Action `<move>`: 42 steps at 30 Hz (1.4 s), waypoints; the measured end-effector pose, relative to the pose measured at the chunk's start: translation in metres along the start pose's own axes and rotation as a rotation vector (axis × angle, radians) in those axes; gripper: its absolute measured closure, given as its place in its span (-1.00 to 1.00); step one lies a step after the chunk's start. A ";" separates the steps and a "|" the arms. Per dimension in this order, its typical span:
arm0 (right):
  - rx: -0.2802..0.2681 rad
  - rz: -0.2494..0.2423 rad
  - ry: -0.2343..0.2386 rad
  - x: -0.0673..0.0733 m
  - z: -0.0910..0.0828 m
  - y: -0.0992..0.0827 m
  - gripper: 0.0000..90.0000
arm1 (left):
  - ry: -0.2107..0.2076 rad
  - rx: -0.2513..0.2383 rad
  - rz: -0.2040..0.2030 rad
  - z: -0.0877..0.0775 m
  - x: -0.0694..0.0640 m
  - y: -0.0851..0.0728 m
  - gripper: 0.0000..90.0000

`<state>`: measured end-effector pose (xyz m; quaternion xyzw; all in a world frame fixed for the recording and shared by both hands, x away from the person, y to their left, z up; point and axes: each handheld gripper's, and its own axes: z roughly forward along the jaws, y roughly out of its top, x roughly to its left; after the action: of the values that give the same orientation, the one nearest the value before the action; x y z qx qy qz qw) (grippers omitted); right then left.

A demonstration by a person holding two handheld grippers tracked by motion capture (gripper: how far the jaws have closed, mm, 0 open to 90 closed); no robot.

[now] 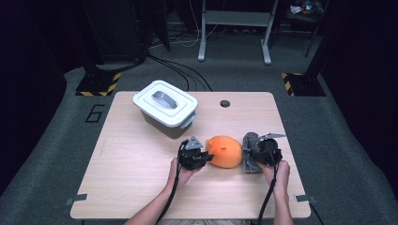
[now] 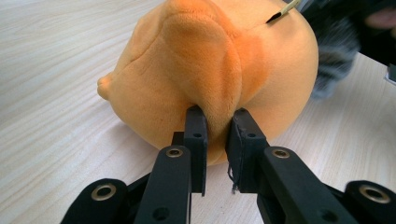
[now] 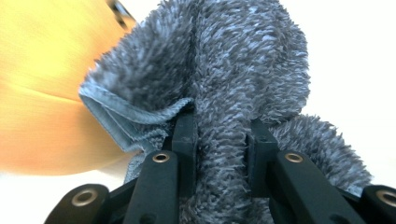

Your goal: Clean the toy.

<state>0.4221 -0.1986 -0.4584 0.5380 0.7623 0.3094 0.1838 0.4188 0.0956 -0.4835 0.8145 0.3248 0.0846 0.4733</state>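
Note:
An orange plush toy (image 1: 225, 151) lies on the wooden table (image 1: 131, 159), a little right of centre. My left gripper (image 1: 202, 157) is at its left side, shut on a fold of the orange plush (image 2: 219, 84); both jaws pinch the fabric in the left gripper view (image 2: 215, 135). A grey fluffy cloth (image 1: 250, 151) presses against the toy's right side. My right gripper (image 1: 261, 153) is shut on a bunch of that cloth (image 3: 233, 88), its jaws closed around the pile in the right gripper view (image 3: 222, 140), with the orange toy (image 3: 42, 70) blurred at the left.
A grey bin with a white handled lid (image 1: 165, 104) stands at the back left of the table. A round hole (image 1: 225, 103) is in the tabletop at the back. A desk frame and cables lie on the floor beyond.

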 end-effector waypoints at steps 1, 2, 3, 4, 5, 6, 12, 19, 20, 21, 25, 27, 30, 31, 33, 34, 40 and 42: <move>-0.011 0.001 0.009 0.001 -0.006 0.002 0.56 | 0.003 0.000 0.006 0.000 -0.001 0.000 0.75; -0.030 -0.008 0.017 0.005 -0.014 0.006 0.56 | 0.006 0.000 0.009 0.000 -0.001 0.001 0.75; -0.041 -0.021 0.019 0.008 -0.021 0.009 0.56 | 0.006 -0.003 0.010 0.000 -0.002 0.001 0.75; -0.055 -0.034 0.023 0.012 -0.026 0.013 0.56 | 0.010 -0.005 0.011 0.000 -0.002 0.001 0.75; -0.064 -0.046 0.034 0.015 -0.029 0.015 0.56 | 0.007 -0.003 0.012 0.000 -0.002 0.001 0.75; -0.073 -0.070 0.043 0.020 -0.033 0.019 0.56 | 0.009 -0.004 0.018 0.000 -0.003 0.002 0.75; -0.103 -0.171 0.092 0.057 -0.042 0.039 0.55 | 0.016 0.002 0.045 0.000 -0.007 0.004 0.75; -0.087 -0.253 0.107 0.091 -0.031 0.052 0.55 | 0.013 0.006 0.071 -0.001 -0.011 0.005 0.76; -0.083 -0.261 0.109 0.094 -0.029 0.052 0.55 | 0.013 0.007 0.073 -0.001 -0.011 0.005 0.76; -0.080 -0.266 0.112 0.096 -0.027 0.052 0.55 | 0.014 0.004 0.074 0.000 -0.012 0.005 0.76; -0.076 -0.266 0.108 0.095 -0.017 0.050 0.56 | 0.017 0.003 0.068 0.000 -0.011 0.004 0.76; -0.077 -0.262 0.104 0.093 -0.019 0.049 0.56 | 0.014 0.004 0.063 0.000 -0.010 0.004 0.76; -0.073 -0.265 0.083 0.089 -0.021 0.046 0.56 | 0.012 0.004 0.053 0.001 -0.010 0.004 0.77; -0.075 -0.255 0.074 0.087 -0.022 0.045 0.56 | 0.008 0.003 0.045 0.001 -0.009 0.004 0.77; -0.072 -0.244 0.061 0.080 -0.022 0.043 0.56 | 0.005 0.001 0.039 0.001 -0.008 0.003 0.77; -0.068 -0.233 0.059 0.078 -0.023 0.042 0.56 | 0.004 -0.001 0.037 0.001 -0.008 0.003 0.76; -0.062 -0.174 0.050 0.060 -0.021 0.031 0.55 | -0.002 -0.003 0.033 0.001 -0.007 0.002 0.76; -0.059 -0.165 0.047 0.055 -0.019 0.028 0.55 | -0.006 0.000 0.031 0.001 -0.007 0.002 0.76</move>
<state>0.4107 -0.1462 -0.4224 0.4603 0.7986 0.3282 0.2063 0.4151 0.0899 -0.4815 0.8195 0.3108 0.0894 0.4731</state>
